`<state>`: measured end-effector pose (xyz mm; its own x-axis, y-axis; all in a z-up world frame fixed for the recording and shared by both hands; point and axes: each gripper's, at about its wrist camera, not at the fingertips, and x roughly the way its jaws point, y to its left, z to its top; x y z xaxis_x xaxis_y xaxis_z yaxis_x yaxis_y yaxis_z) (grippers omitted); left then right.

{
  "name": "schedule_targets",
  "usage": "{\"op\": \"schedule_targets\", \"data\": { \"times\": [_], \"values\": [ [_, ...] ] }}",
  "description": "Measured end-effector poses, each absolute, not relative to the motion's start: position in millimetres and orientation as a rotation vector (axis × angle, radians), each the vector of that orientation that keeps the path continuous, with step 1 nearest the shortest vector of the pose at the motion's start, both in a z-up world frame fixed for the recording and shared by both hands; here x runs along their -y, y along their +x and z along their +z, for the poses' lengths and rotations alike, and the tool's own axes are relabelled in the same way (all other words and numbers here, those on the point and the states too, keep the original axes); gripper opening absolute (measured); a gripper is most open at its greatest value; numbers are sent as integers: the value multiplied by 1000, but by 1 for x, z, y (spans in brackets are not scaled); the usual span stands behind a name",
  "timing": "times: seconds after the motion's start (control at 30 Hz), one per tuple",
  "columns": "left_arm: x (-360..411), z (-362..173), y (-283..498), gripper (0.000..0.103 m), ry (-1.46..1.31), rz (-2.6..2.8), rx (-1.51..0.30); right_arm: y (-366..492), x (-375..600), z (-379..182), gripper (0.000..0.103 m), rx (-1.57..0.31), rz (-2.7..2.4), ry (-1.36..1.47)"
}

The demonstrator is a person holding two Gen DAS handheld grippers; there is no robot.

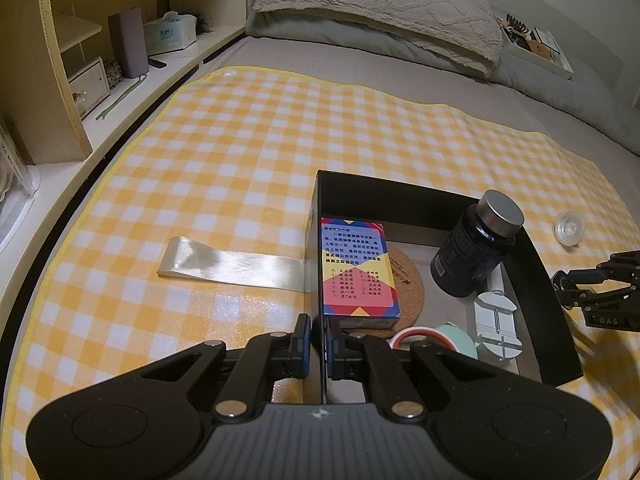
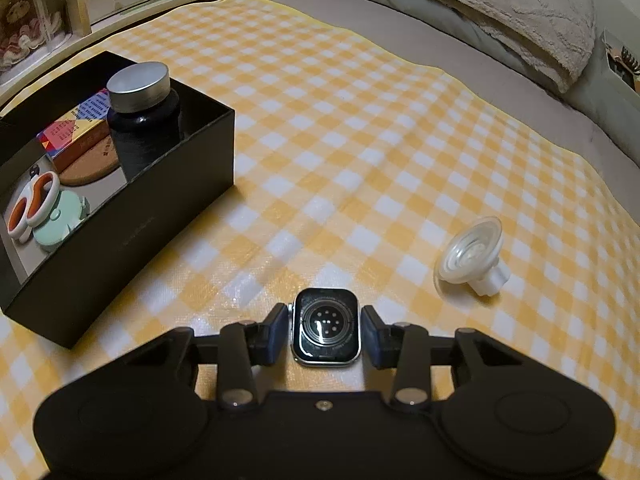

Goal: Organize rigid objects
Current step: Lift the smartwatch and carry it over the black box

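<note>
On the bed, a yellow-and-white checked mat (image 2: pixel 360 128) carries a black box (image 2: pixel 132 216), open at the top. Left hand-held gripper (image 1: pixel 319 344) sits at 6 o'clock in its own view, blue pads nearly together, pinching the box's near-left wall between them. Inside the box: card box (image 1: pixel 356 268) printed with Chinese text at 9 o'clock, lying partly on a cork coaster (image 1: pixel 408 284); dark bottle (image 1: pixel 476 248) with silver cap upright at 2 o'clock; pale grey plastic piece (image 1: pixel 498 328) at 4 o'clock; mint-green item (image 1: pixel 460 338) with a red-and-white ring (image 1: pixel 420 336) on it at 6 o'clock. Strip of clear tape (image 1: pixel 236 266) lies on the mat, running from the box's left wall toward 9 o'clock.

Right hand-held gripper (image 2: pixel 326 334) is partly open, pads either side of a strapless smartwatch body (image 2: pixel 326 332) lying sensor-back up on the mat; left pad looks close to touching, right pad shows a slim gap, so no firm grip. Clear suction cup (image 2: pixel 472 256) lies tilted on the mat at 2 o'clock from the watch, well apart. Pillow (image 2: pixel 500 4) at 1 o'clock; shelf (image 1: pixel 120 92) at 10 o'clock.
</note>
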<state>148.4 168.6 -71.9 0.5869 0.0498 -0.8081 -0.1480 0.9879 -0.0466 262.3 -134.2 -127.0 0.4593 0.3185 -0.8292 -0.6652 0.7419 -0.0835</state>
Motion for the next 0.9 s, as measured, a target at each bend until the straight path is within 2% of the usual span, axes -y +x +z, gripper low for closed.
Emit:
{"op": "schedule_targets", "data": {
  "times": [0.33, 0.7, 0.9],
  "values": [
    [-168, -72, 148, 7, -112, 116, -937, 258, 141, -105, 40, -865, 626, -369],
    [-168, -71, 149, 7, -107, 119, -938, 246, 129, -37, 40, -711, 686, -207],
    [-168, -70, 148, 7, -109, 115, -936, 223, 101, -13, 40, -688, 841, -164]
  ]
}}
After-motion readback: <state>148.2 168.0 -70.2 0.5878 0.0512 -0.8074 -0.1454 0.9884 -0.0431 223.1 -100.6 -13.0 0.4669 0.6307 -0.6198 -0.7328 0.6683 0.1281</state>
